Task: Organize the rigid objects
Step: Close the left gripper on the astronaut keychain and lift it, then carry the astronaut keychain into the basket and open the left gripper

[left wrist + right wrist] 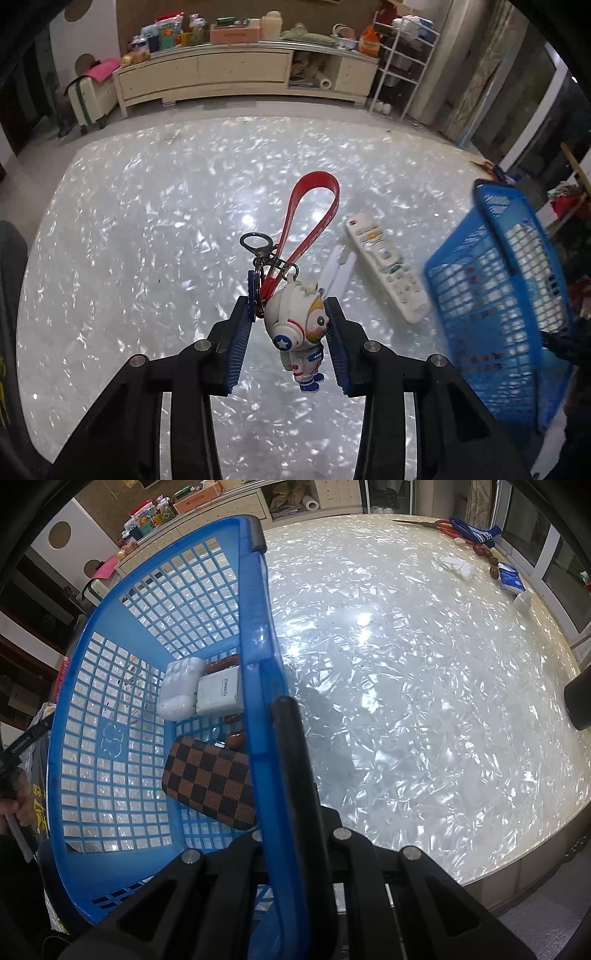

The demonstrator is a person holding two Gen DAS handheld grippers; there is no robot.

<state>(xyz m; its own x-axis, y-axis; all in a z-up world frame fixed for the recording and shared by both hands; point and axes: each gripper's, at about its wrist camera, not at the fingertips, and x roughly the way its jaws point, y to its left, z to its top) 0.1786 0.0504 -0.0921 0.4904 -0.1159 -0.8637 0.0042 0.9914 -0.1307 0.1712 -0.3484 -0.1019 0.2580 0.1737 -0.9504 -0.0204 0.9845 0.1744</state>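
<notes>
The table (147, 221) has a shiny white top with a pearl pattern. On it lie a white remote control (388, 269) and, at the far edge, scissors (432, 525), dark beads (487, 555) and a blue packet (511, 578).

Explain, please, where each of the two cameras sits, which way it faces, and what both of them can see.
Left wrist: sits on the left gripper, looks forward and down over the shiny table; its black fingers hold an astronaut keychain, with a white remote beyond.
Right wrist: sits on the right gripper, looks along the rim of the blue basket, which its fingers clamp; a checkered case lies inside.
Shared: the blue basket, the table and the cluttered cabinet behind.
</notes>
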